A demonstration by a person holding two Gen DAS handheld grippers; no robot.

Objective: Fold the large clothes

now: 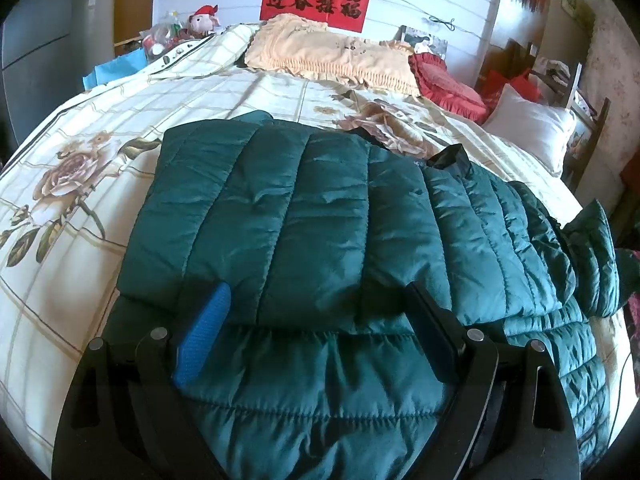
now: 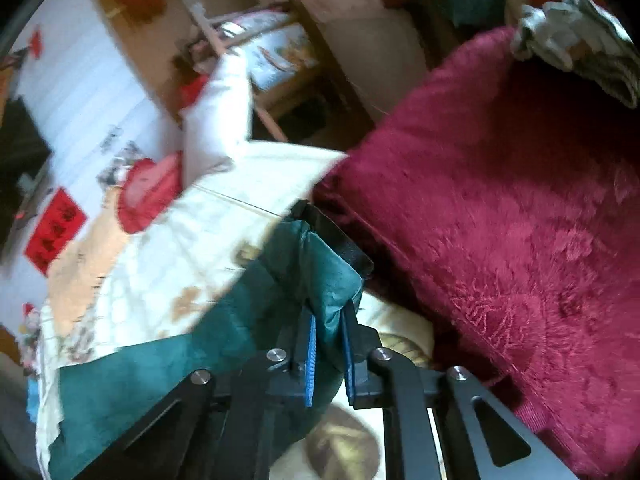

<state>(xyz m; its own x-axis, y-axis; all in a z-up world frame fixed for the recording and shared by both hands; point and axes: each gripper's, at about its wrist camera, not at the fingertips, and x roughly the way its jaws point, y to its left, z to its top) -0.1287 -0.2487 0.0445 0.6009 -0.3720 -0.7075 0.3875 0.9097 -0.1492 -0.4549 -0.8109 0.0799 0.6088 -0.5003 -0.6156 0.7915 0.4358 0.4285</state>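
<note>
A dark green quilted puffer jacket (image 1: 304,216) lies partly folded on the floral bedspread (image 1: 80,168). My left gripper (image 1: 316,292) is open, its jaws spread wide over the jacket's near folded edge, with the blue pad (image 1: 204,332) resting on the fabric. In the right wrist view my right gripper (image 2: 330,320) is shut on a bunched part of the green jacket (image 2: 320,276), held up above the bed. A black lining or collar piece (image 1: 450,158) shows at the jacket's far right.
A peach frilled pillow (image 1: 332,56), a red cushion (image 1: 444,80) and a white pillow (image 1: 528,128) lie at the head of the bed. A dark red plush blanket (image 2: 500,220) lies at the right of the right wrist view. A red banner (image 1: 316,2) hangs on the wall.
</note>
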